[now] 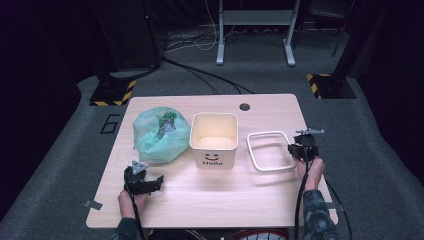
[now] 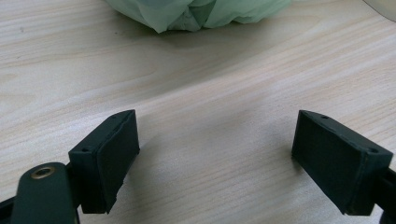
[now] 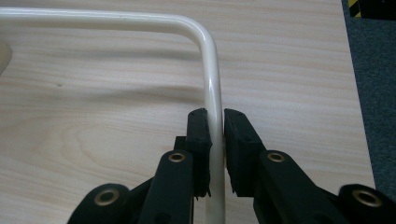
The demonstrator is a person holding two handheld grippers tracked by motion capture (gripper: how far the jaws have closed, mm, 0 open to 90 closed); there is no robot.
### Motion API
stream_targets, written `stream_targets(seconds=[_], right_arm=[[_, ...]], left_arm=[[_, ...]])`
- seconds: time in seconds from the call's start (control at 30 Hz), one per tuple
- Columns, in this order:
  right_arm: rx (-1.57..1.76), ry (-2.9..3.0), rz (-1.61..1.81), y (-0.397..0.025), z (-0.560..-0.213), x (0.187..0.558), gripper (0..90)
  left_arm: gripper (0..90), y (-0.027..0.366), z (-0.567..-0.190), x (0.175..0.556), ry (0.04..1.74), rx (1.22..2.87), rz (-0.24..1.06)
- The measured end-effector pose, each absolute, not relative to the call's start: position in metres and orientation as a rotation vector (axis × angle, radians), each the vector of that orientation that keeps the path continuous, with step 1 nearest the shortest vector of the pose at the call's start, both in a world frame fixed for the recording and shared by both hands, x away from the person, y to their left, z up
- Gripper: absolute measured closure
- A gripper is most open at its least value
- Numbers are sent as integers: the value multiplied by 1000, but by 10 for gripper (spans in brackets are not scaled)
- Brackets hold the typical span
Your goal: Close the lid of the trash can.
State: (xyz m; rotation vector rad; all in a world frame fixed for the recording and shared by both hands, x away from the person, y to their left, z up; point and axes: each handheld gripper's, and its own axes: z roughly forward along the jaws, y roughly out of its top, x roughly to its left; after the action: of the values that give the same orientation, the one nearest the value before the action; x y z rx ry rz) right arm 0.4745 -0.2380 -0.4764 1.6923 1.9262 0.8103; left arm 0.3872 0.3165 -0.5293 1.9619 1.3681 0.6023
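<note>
Left gripper (image 1: 158,180) hovers near the worktop's (image 1: 210,200) front-left corner, fingers (image 2: 109,156) spread wide, holding nothing, the crumpled pale-green plastic bag (image 1: 159,136) just ahead. Past the cream square plastic bin (image 1: 214,140), the right gripper (image 3: 216,135) pinches the thin white rounded-rectangle plastic frame (image 1: 270,150) by its rail near the right edge. That grip is narrow: lift carelessly and the frame could swivel, slip, or knock the bin.
</note>
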Motion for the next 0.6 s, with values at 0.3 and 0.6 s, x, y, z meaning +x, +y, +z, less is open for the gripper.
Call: stream_targets(seconds=[0.3, 0.6], right_arm=[[1683, 1939, 814, -235, -472, 474, 812], [1686, 1926, 851, -235, -459, 473, 812]], left_arm=[[144, 316, -529, 387, 1371, 1960, 601], [145, 317, -529, 387, 1370, 1960, 600]])
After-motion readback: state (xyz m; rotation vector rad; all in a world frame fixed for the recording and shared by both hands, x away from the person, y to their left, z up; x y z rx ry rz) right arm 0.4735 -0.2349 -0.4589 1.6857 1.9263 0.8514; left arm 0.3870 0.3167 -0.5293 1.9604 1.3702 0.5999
